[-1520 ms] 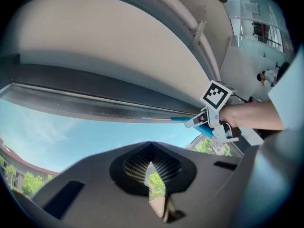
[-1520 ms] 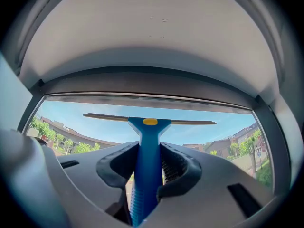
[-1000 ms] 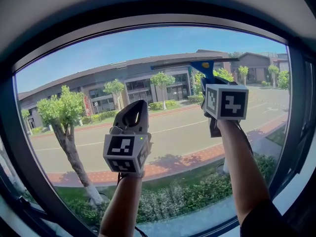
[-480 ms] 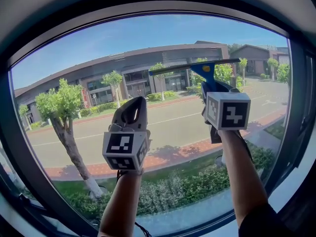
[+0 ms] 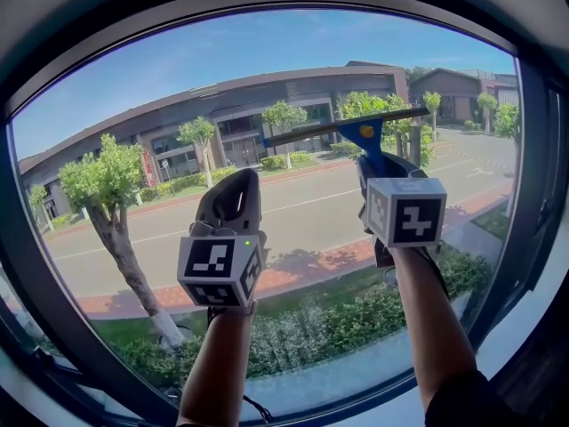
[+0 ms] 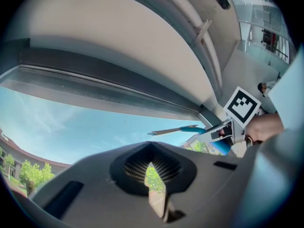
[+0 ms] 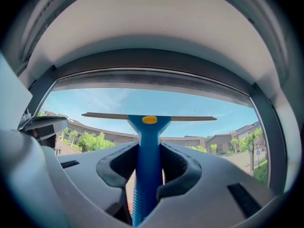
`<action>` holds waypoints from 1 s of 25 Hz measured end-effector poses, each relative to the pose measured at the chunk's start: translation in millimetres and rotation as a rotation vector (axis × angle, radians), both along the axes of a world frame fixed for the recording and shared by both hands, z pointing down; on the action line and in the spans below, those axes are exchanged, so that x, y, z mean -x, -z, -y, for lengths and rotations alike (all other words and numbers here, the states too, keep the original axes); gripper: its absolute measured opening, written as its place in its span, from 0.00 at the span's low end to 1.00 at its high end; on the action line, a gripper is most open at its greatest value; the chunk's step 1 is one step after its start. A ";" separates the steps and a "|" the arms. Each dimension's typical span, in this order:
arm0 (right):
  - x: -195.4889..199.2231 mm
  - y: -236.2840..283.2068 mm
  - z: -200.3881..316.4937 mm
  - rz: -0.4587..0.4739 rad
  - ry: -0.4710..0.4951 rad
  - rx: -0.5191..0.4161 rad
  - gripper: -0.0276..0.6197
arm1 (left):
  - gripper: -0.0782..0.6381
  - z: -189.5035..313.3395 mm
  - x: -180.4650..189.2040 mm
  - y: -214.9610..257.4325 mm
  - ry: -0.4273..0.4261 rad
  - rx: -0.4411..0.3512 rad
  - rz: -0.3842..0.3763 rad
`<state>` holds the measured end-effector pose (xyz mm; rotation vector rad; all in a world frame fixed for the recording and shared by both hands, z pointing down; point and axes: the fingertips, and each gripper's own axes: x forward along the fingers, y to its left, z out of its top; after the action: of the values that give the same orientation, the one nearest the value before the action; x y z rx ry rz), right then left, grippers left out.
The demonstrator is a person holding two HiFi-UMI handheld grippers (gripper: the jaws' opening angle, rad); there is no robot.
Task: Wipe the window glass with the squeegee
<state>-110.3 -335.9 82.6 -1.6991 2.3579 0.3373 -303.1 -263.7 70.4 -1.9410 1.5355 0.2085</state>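
Two grippers and one squeegee are in view. The right gripper is clamped on the squeegee. Its two jaws press the blue ribbed handle from either side, low in the centre of the right gripper view. The handle runs straight up out of the jaws to a head with a yellow button. One long, thin blade crosses there, level across the middle of that frame.

In the head view the right gripper sits right of centre. The squeegee stands just above it, its blade slanting with the left end lower. The blade lies against the window glass in the upper middle of the frame; I cannot tell whether it touches.

The left gripper has its jaws drawn together on nothing, with only a thin slit of daylight between them. In the head view the left gripper is left of centre, lower than the blade and well apart from it.

Two bare forearms rise from the bottom edge, each ending in a marker cube. The right forearm reaches higher than the left forearm. The dark window frame rings the glass.
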 end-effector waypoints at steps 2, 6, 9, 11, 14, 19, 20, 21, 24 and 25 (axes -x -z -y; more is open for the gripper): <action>2.7 -7.4 -0.2 0.001 0.003 0.009 0.25 | 0.11 -1.5 1.0 -6.2 -0.003 0.009 -0.004; 0.9 -18.9 0.9 0.000 -0.001 0.019 0.25 | 0.11 -0.3 -0.8 -20.7 -0.004 0.033 -0.001; -0.5 -24.1 2.2 0.001 0.000 0.027 0.25 | 0.11 0.5 -2.9 -28.1 0.005 0.039 0.011; -3.2 -29.3 2.7 -0.002 -0.003 0.034 0.25 | 0.11 1.4 -4.2 -32.1 0.003 0.048 0.005; -5.2 -40.4 1.3 -0.014 0.002 0.038 0.25 | 0.11 1.4 -6.8 -39.6 -0.001 0.052 0.004; -3.2 -71.1 -1.5 -0.037 0.007 0.064 0.25 | 0.11 -1.2 4.5 -59.4 0.025 0.059 -0.013; -2.9 -76.8 -0.9 -0.035 0.008 0.072 0.25 | 0.11 -0.2 6.8 -63.9 0.025 0.068 -0.023; -3.7 -81.7 -0.5 -0.033 0.007 0.078 0.25 | 0.11 0.8 7.1 -68.1 0.026 0.077 -0.029; -9.2 -92.7 0.1 -0.029 0.006 0.091 0.25 | 0.11 2.4 -1.0 -78.2 0.018 0.093 -0.032; -10.7 -96.0 0.4 -0.027 0.005 0.095 0.25 | 0.11 3.2 -4.5 -81.0 0.013 0.097 -0.031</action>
<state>-99.5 -336.3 178.5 -1.7406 2.4334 0.2534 -298.6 -266.9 151.5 -2.0106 1.6042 0.1618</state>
